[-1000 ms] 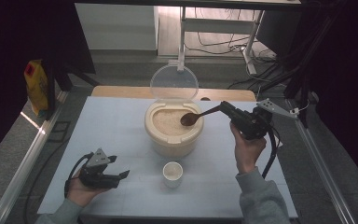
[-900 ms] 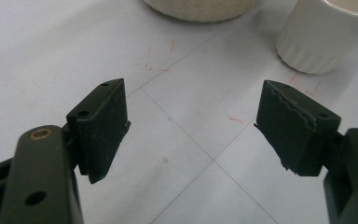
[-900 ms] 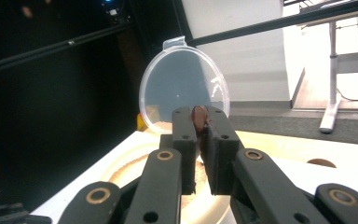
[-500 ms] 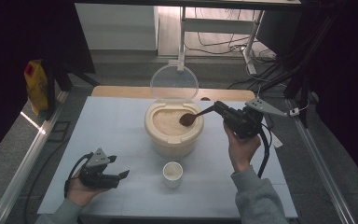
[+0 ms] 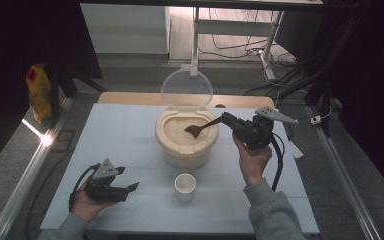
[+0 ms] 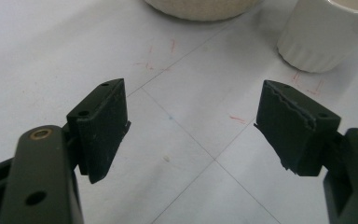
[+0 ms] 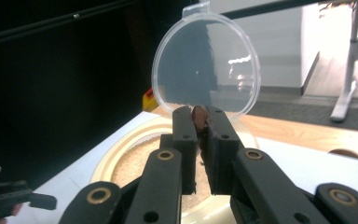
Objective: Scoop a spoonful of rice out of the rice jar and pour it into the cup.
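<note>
The counter point(image 5: 120, 145) spreads under both my hands. Ahead of my right hand-held gripper point(image 5: 228, 120) stands the cream rice container point(image 5: 186, 147), its clear lid point(image 5: 186, 90) upright at the far rim. A small white cup point(image 5: 185, 186) sits on the counter below and to the left of that gripper, just right of my left hand-held gripper point(image 5: 127, 187), which rests low with its jaws spread and nothing between them. My right hand-held gripper is clenched on the handle of the brown spoon point(image 5: 200, 128), whose bowl reaches out over the rice point(image 5: 177, 131).
</note>
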Demonstrator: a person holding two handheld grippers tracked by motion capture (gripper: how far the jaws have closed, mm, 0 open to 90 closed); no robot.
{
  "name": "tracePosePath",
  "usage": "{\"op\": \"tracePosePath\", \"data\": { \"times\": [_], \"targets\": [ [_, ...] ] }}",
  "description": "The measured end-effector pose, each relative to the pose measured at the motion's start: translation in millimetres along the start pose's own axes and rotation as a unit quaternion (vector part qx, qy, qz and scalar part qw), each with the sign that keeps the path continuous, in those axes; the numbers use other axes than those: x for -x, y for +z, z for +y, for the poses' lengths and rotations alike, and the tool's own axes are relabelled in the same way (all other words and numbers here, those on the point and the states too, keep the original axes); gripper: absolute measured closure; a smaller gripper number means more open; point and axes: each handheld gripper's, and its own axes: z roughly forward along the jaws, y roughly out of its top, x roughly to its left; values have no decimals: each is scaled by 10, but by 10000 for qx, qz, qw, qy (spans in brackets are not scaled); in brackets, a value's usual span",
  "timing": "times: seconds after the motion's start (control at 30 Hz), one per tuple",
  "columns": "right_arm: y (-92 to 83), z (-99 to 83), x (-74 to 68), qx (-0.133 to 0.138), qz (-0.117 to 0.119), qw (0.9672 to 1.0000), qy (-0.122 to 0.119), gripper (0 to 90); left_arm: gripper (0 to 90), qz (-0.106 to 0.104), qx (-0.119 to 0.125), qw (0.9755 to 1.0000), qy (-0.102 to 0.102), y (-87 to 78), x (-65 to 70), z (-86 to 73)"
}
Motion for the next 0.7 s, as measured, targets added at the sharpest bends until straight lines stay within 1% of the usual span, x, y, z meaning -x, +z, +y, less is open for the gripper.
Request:
{"op": "tracePosePath", "data": {
  "times": [0.07, 0.2, 0.33, 0.47, 0.57, 0.7],
  "targets": [
    [17, -31, 27, -21, 53, 9998, 170, 835, 244, 2, -3, 10000, 4, 3, 2, 1],
    [47, -78, 73, -66, 133, 9990, 424, 835, 244, 2, -3, 10000, 11, 2, 3, 2],
    [79, -130, 112, -77, 209, 9974, 688, 835, 244, 3, -9, 10000, 5, 5, 4, 3],
    [110, -169, 129, -72, 252, 9959, 866, 835, 243, 4, -11, 10000, 12, 6, 6, 3],
    [123, -186, 138, -9, 233, 9950, 973, 835, 243, 6, -13, 10000, 8, 7, 5, 3],
    [125, -192, 168, -18, 202, 9931, 1153, 836, 243, 9, -6, 10000, -2, 5, -2, 1]
  ]
}}
